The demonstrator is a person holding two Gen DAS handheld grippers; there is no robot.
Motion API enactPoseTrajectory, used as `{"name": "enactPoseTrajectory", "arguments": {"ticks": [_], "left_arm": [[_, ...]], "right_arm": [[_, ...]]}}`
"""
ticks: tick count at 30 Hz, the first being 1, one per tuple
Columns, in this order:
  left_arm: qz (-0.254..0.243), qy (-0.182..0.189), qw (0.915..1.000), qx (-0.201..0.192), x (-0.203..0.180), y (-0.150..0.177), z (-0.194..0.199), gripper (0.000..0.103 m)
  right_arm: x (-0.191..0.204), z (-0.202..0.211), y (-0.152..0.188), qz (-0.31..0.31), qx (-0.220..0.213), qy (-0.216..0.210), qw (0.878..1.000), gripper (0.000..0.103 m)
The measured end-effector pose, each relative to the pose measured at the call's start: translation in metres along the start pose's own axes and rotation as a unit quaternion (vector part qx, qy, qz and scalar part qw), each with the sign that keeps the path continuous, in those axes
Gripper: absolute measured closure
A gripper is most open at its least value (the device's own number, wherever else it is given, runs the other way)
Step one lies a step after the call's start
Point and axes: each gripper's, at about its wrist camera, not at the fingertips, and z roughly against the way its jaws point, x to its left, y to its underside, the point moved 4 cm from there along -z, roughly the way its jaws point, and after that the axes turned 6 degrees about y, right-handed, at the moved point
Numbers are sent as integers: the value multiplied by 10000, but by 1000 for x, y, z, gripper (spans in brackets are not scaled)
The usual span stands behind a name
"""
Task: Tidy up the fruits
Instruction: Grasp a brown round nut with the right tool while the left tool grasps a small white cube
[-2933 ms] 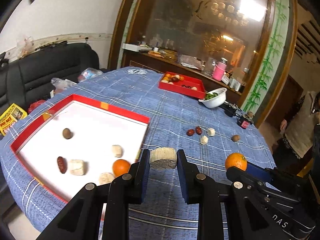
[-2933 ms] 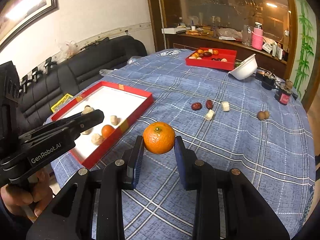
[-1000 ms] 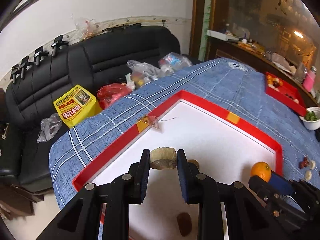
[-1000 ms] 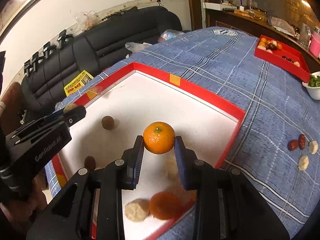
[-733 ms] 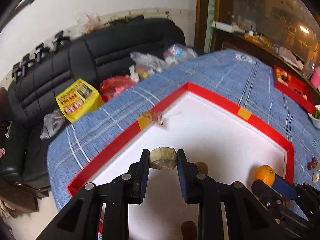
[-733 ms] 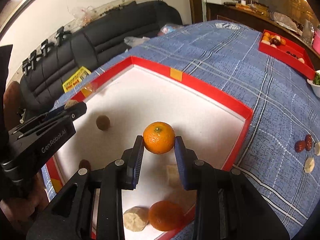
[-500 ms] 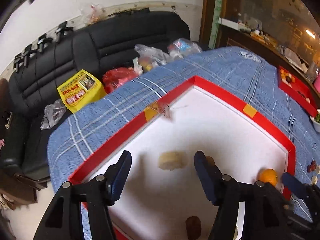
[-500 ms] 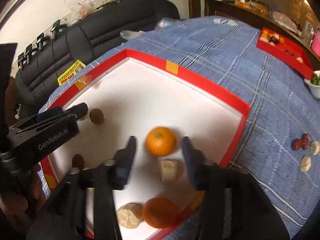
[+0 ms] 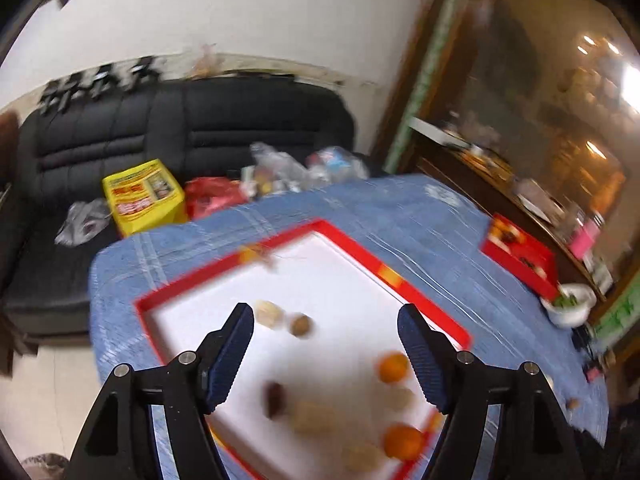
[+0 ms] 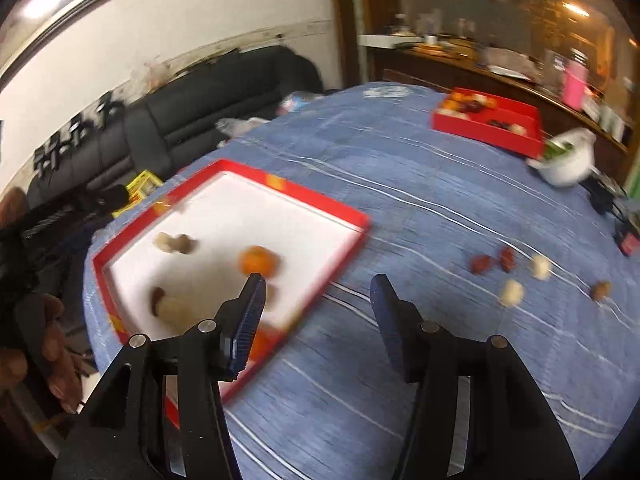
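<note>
Two grippers stand empty over the blue checked tablecloth [image 10: 400,208], each with its jaws parted and nothing between them, both having just been opening. The left gripper [image 9: 326,354] holds its jaws wide above the white floor of the red-rimmed tray [image 9: 224,280]; beyond the tip of its left jaw lie a pale chunk [image 9: 267,313] and a brown nut [image 9: 301,325] just beside each other, close inside its right jaw sits an orange [image 9: 393,368], and nearer its base, low between the jaws, lie a dark date [image 9: 275,394], more pale chunks and a second orange [image 9: 403,441]. The right gripper [image 10: 318,294] keeps a moderate gap; an orange [image 10: 258,261] lies in the tray just beyond its left jaw tip, while the tray's near right edge runs under that jaw. Still loose on the cloth, well apart from the jaws and off beyond the right jaw, are two red dates [image 10: 493,261], two pale chunks [image 10: 525,279] and a brown nut [image 10: 601,290]. A second red tray [image 10: 487,124] and a white bowl [image 10: 567,159] stand far beyond. The step in hand looks like the swing away from the tray toward those loose pieces; done well, each hand would clear the red rim before dropping, keep its jaws parted until one piece sits squarely between the pads, and close gently, since the chunks and dates look small and likely to roll or squash. Both views are blurred, so finer detail cannot be told.
</note>
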Motion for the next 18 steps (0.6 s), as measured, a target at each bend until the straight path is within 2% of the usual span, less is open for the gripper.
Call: {"name": "enactPoseTrajectory", "arguments": {"ticks": [3, 7, 12, 13, 15, 18], "left_arm": [[-446, 274, 9984, 213, -32, 23, -3, 30], [-930, 482, 9923, 656, -66, 54, -16, 30], [-1223, 662, 9857, 951, -95, 81, -29, 30], [-1285, 674, 9845, 983, -100, 85, -31, 30], [-1394, 731, 9820, 1045, -108, 91, -36, 30], [-1600, 807, 9769, 1166, -124, 102, -43, 30]], "right_arm": [[-44, 6, 16, -252, -5, 295, 9992, 48], [-124, 7, 40, -839, 63, 853, 9928, 49], [-244, 1, 64, -1752, 233, 1678, 9698, 49], [-272, 0, 67, -2026, 300, 1766, 9627, 49], [-304, -5, 68, -2445, 389, 1777, 9525, 49], [-337, -14, 61, -2910, 420, 1671, 9411, 49]]}}
